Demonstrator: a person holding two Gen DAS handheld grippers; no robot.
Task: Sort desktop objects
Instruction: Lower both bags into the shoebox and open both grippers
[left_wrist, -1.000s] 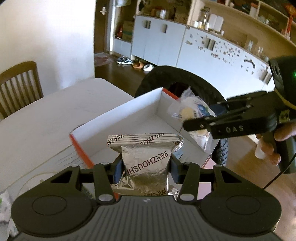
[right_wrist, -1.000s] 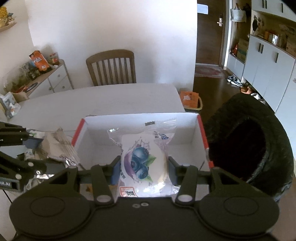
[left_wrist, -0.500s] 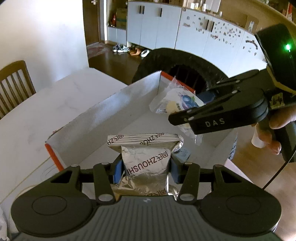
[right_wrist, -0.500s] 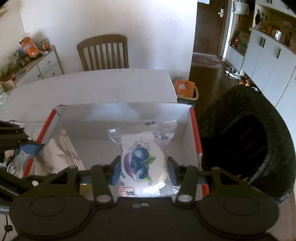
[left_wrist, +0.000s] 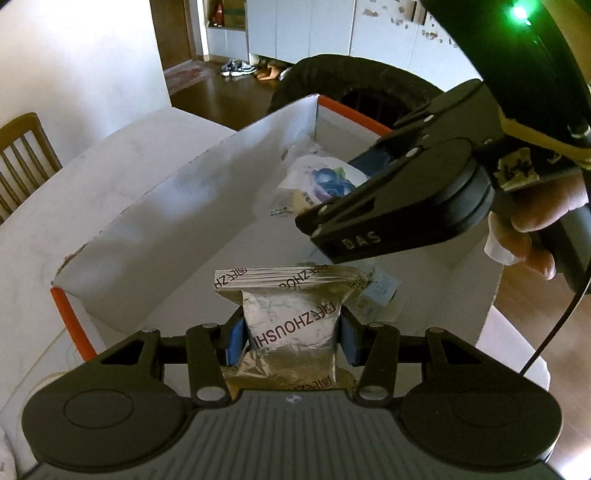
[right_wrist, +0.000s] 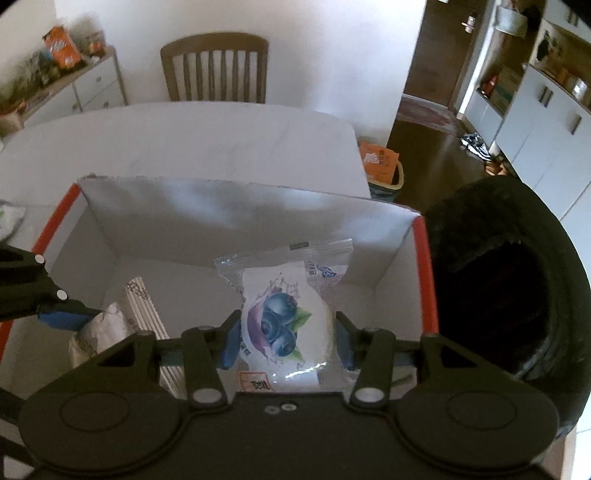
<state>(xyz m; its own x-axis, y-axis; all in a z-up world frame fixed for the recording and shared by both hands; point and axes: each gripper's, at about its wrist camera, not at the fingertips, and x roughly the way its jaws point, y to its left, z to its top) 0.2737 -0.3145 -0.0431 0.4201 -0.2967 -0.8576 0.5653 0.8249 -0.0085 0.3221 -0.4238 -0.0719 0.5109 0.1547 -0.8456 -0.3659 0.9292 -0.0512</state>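
Observation:
My left gripper (left_wrist: 291, 338) is shut on a silver foil snack packet (left_wrist: 293, 321) and holds it over the near end of a white cardboard box with orange edges (left_wrist: 207, 184). My right gripper (right_wrist: 282, 338) is shut on a clear packet printed with blueberries (right_wrist: 284, 321), low inside the same box (right_wrist: 240, 210). In the left wrist view the right gripper (left_wrist: 364, 177) reaches in from the right with the blueberry packet (left_wrist: 321, 182) near the box's far end. In the right wrist view the left gripper's blue pad (right_wrist: 62, 317) and the foil packet (right_wrist: 107, 326) show at the left.
The box stands on a white table (right_wrist: 207, 136). A round black bin (right_wrist: 506, 280) stands beside the box's right end. A wooden chair (right_wrist: 214, 66) is at the table's far side. Small flat packets (left_wrist: 380, 295) lie on the box floor. A hand (left_wrist: 532, 229) grips the right tool's handle.
Both grippers have sunk and moved forward over the box, each still holding its packet. The box now fills more of both views, and the right gripper is much closer to the left camera.

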